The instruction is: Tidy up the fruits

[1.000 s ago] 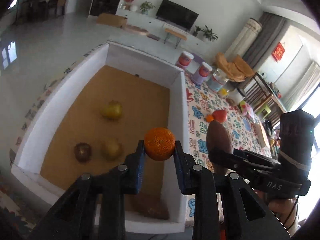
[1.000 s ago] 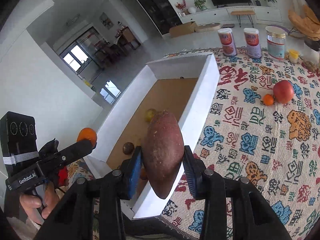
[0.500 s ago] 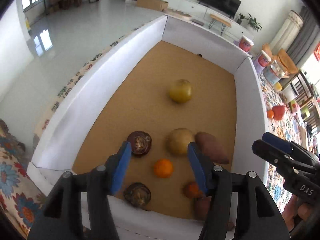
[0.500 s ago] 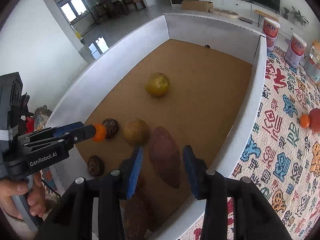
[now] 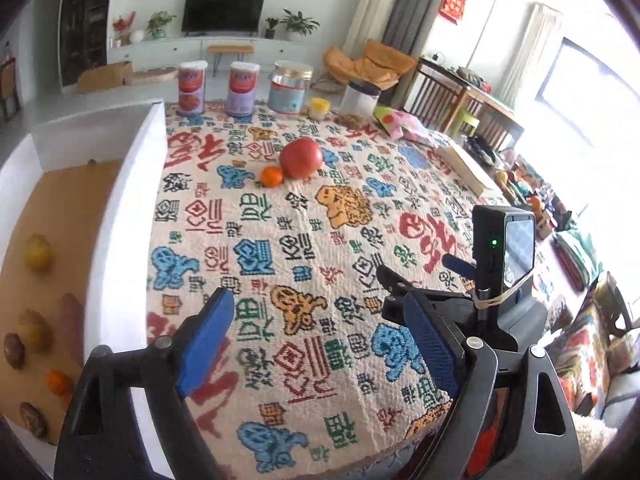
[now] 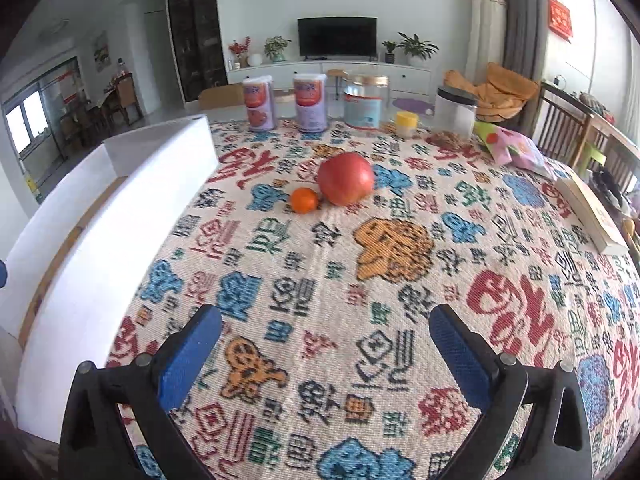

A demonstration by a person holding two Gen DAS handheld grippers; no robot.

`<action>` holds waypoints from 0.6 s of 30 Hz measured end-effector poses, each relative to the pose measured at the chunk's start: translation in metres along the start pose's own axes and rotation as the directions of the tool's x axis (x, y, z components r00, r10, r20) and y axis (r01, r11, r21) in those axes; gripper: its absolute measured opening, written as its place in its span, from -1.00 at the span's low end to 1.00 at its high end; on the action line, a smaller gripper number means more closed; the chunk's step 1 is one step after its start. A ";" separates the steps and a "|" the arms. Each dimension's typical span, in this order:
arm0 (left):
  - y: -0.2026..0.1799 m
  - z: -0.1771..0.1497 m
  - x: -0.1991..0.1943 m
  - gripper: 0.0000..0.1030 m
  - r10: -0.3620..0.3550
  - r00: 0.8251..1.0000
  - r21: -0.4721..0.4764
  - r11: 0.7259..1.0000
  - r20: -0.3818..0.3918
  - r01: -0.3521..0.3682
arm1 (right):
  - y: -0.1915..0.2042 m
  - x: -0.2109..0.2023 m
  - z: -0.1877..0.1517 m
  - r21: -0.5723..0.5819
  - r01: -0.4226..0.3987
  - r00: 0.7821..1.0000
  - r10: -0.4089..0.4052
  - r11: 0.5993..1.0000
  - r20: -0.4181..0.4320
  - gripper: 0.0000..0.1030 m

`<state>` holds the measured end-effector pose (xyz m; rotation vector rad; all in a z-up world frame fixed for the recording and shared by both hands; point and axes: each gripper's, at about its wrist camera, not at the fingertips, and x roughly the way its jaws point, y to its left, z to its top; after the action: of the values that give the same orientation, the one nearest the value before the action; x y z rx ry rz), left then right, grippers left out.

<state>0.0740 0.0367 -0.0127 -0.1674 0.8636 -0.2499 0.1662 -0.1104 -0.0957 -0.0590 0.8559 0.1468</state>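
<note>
Beside the white box (image 5: 120,216), the patterned tablecloth (image 6: 320,280) carries what is left: a large red fruit (image 6: 346,184) well out from the box wall, with a small orange (image 6: 304,200) touching its box-facing side. Inside the box (only the left wrist view shows its floor) lie several fruits, including a sweet potato (image 5: 70,320) and a small orange one (image 5: 56,380). Both the left gripper (image 5: 316,340) and right gripper (image 6: 326,356) have just been opening; their jaws stand wide with nothing between them. Most of the sorting looks done; two pieces remain.
</note>
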 end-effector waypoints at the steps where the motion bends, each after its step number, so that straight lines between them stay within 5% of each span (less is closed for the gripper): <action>1: -0.010 0.000 0.015 0.71 0.005 1.000 0.003 1.000 -0.004 -0.005 | -0.020 0.006 -0.010 0.036 0.030 0.999 -0.029 0.999 -0.015 0.99; 8: -0.025 0.003 0.101 0.71 0.149 0.989 0.028 0.988 0.021 -0.150 | -0.105 0.004 -0.047 0.204 0.156 0.988 -0.155 0.967 -0.018 0.99; 18: -0.012 -0.002 0.145 0.71 0.236 0.972 0.073 0.970 -0.023 -0.233 | -0.112 0.017 -0.051 0.240 0.167 0.986 -0.155 0.956 -0.065 1.00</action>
<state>0.1614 -0.0166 -0.1168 0.0053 0.8962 -0.0612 0.1567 -0.2252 -0.1428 0.1001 0.9051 -0.1147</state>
